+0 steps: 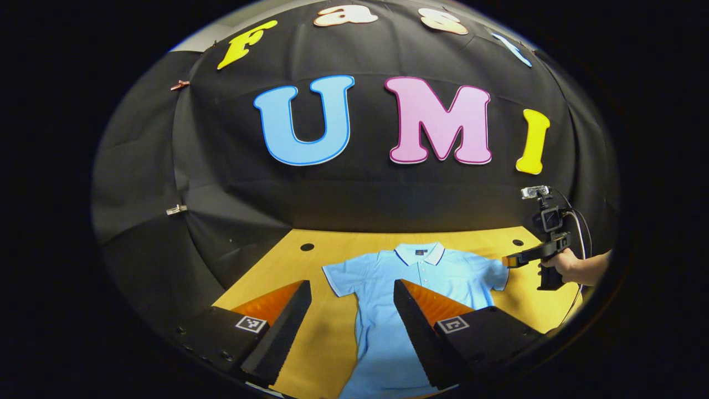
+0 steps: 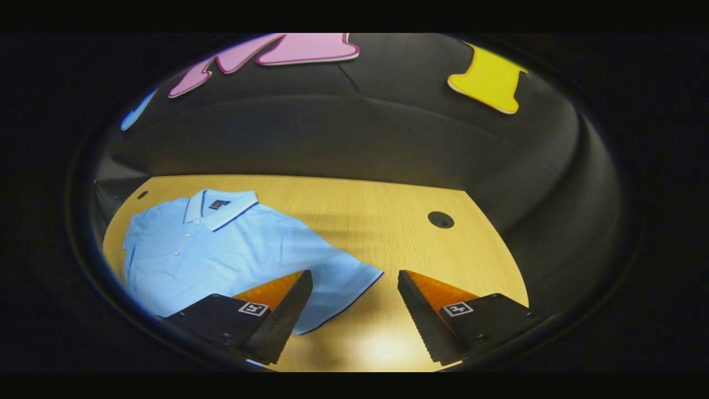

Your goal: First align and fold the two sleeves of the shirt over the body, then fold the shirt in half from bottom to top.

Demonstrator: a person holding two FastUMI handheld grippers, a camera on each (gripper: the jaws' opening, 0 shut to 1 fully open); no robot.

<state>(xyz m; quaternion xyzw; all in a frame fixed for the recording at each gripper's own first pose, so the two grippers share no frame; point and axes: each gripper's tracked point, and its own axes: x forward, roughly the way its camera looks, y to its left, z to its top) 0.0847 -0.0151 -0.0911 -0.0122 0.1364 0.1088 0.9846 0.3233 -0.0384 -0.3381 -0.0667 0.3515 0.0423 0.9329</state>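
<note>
both grippers gape empty above the bench [image 2: 388,221]. light blue polo shirt [image 1: 399,288] lies flat ahead of the left gripper [image 1: 352,310]; its sleeve [image 2: 338,282] reaches between the right gripper [image 2: 354,302] fingers.

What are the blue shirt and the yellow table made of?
The shirt looks like soft knitted cotton cloth, matte: it lies limp with small creases. The table looks like light wood or wood-look board, smooth and faintly shiny, with grain lines; which one, I cannot tell.
</note>
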